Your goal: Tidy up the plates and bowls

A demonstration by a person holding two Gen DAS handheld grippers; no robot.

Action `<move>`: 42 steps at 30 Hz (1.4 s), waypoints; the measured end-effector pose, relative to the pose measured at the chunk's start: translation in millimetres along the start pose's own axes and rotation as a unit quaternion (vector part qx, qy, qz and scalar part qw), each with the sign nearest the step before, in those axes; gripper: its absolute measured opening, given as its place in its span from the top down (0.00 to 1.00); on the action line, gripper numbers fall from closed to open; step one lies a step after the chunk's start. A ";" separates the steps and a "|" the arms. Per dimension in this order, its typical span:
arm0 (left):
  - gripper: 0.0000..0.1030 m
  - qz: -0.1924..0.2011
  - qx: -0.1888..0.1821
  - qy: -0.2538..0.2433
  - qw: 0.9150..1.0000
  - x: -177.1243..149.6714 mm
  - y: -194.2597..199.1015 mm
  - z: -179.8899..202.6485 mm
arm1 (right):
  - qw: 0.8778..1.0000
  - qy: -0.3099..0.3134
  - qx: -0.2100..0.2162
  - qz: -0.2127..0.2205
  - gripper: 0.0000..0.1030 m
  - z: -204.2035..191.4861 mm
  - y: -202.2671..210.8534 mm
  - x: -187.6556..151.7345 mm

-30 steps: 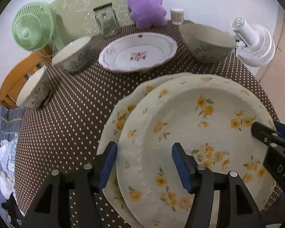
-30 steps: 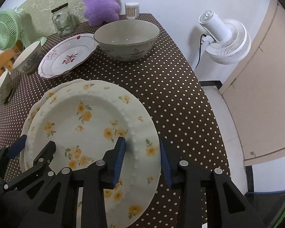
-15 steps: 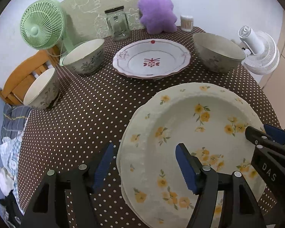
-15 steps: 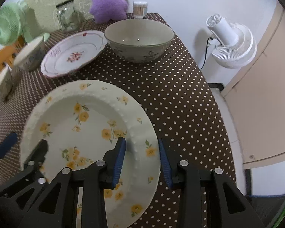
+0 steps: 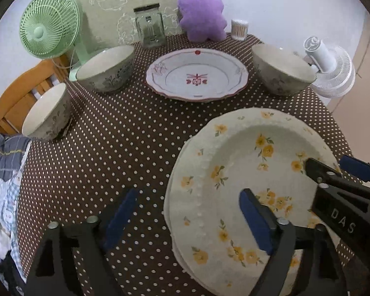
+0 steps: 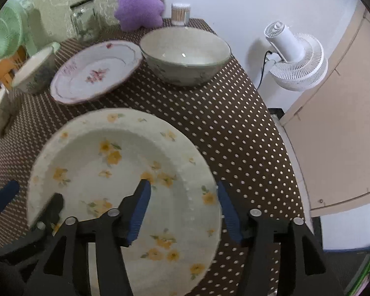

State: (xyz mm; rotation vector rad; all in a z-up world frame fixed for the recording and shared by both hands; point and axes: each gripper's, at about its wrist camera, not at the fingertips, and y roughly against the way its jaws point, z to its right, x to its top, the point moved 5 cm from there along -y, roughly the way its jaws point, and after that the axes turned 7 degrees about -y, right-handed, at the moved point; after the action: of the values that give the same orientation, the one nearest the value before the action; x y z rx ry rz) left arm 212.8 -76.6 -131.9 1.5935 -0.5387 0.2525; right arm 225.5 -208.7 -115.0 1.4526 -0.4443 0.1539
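Both grippers stand at the near edge of a table covered in a brown polka-dot tablecloth (image 5: 125,148).

Left gripper (image 5: 188,218): fingers wide apart, gripping nothing. They straddle the left rim of the yellow-flowered plate (image 5: 246,185); one blue pad sits over the cloth, the other over the plate's well. Whether the pads touch the plate, I cannot tell.

Right gripper (image 6: 185,212): fingers also spread, straddling the right rim of the same plate (image 6: 125,172), one pad over the well and one just outside the rim above the cloth. No clamping visible.

The yellow-flowered plate lies at the near right part of the table. In the left wrist view a second rim edge shows just under its left side, so it sits on another plate of the same pattern.

Farther back, in the middle: red-patterned plate (image 5: 197,75), lying flat. To its right, a grey floral bowl (image 5: 281,70), upright. To its left, a second bowl (image 5: 106,67), and a third bowl (image 5: 46,112) near the table's left edge.

Along the back edge: glass jar (image 5: 149,28), purple plush toy (image 5: 201,14), toothpick holder (image 5: 239,28). A green fan (image 5: 49,24) stands at the back left; a white fan (image 6: 296,59) stands off the table to the right. A wooden chair (image 5: 19,96) is beside the left edge.
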 end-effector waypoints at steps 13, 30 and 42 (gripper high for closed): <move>0.05 0.048 -0.031 -0.020 0.998 -1.4 37.4 -52.9 | 0.999 -0.019 0.024 0.044 0.33 -57.5 50.3 -6.3; 0.05 0.081 -0.042 -0.019 0.996 42.7 40.8 -115.2 | 0.994 -0.045 0.039 0.092 0.33 -122.5 79.5 27.3; 0.05 0.084 -0.033 -0.009 0.996 91.4 15.4 -111.7 | 0.994 -0.035 0.045 0.097 0.33 -127.4 57.8 79.5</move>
State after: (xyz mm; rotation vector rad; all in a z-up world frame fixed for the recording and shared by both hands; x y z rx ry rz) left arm 301.7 15.6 -63.7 1.4887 -0.6897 0.3447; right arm 302.1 -89.9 -38.1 1.5044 -0.6433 0.2819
